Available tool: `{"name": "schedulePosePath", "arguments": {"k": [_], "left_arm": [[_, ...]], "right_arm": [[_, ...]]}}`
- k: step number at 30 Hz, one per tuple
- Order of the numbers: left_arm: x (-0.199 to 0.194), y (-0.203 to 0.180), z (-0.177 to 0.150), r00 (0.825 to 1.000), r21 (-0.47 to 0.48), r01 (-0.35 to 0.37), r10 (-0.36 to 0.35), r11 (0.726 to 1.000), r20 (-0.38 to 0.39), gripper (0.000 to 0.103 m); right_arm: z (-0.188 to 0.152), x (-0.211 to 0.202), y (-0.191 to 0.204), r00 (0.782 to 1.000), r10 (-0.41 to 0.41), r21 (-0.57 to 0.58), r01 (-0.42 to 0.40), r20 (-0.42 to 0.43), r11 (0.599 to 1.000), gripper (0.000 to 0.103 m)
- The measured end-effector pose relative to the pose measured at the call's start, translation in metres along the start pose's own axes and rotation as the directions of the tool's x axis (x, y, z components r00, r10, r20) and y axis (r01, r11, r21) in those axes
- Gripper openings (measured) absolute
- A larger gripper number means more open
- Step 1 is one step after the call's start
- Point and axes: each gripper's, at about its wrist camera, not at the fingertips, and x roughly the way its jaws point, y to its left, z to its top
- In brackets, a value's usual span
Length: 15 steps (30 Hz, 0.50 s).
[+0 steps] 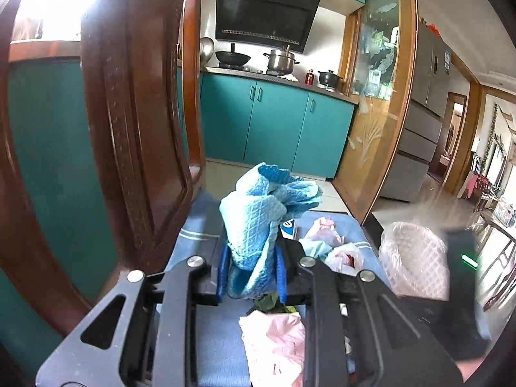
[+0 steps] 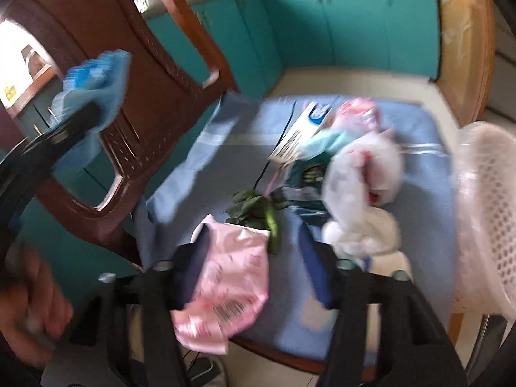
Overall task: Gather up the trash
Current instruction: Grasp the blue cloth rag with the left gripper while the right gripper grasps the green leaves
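Blue quilted cloth [image 1: 254, 225] stood bunched between the blue pads of the left gripper [image 1: 251, 274], which was clamped on its lower folds and held it above the seat. In the right wrist view the right gripper [image 2: 258, 258] had its jaws spread apart, and a pink plastic bag [image 2: 225, 277] lay under and against its left finger; whether the pad pressed on it was hard to tell through the motion blur. Just beyond the bag lay a wilted green leaf [image 2: 258, 209], then a crumpled white plastic bag [image 2: 361, 174] with red inside, touching a white and blue carton [image 2: 303, 129]. All of this trash rested on a pale blue cushion [image 2: 419, 200] covering a dark wooden chair [image 2: 154, 74], whose carved back rose at the left. A white mesh basket [image 2: 487, 213] stood just beside the cushion's right edge. Farther off were teal cabinets [image 1: 274, 122], a steel pot [image 1: 280, 59] on the stove, and a black range hood [image 1: 264, 13] above.
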Motion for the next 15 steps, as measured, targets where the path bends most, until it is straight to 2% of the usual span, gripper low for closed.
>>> {"name": "schedulePosePath", "arguments": {"k": [1, 3, 4, 8, 13, 15], "left_arm": [[0.002, 0.000, -0.002, 1.000, 0.007, 0.002, -0.002, 1.000, -0.008, 0.024], [0.005, -0.002, -0.005, 1.000, 0.028, -0.002, 0.003, 1.000, -0.016, 0.024], [0.007, -0.003, -0.007, 1.000, 0.032, -0.003, 0.004, 0.999, -0.022, 0.024], [0.009, 0.000, -0.006, 0.999, 0.008, 0.006, -0.006, 1.000, -0.034, 0.024], [0.013, 0.006, -0.004, 0.999, -0.008, 0.019, -0.019, 1.000, -0.046, 0.024], [0.012, 0.005, -0.005, 0.998, -0.011, 0.025, -0.025, 1.000, -0.051, 0.024]], "right_arm": [[0.007, 0.014, -0.001, 0.999, 0.016, 0.013, -0.016, -0.043, 1.000, 0.037], [0.013, 0.033, -0.003, 0.995, 0.009, 0.023, -0.006, -0.098, 1.000, 0.033], [0.016, 0.044, -0.004, 0.992, 0.002, 0.031, 0.002, -0.126, 1.000, 0.027], [0.019, 0.069, -0.005, 0.982, -0.008, 0.062, 0.020, -0.191, 0.998, 0.022], [0.024, 0.088, -0.011, 0.967, -0.100, 0.047, 0.114, -0.236, 0.992, 0.021], [0.025, 0.092, -0.013, 0.961, -0.110, 0.038, 0.124, -0.253, 0.992, 0.021]]}}
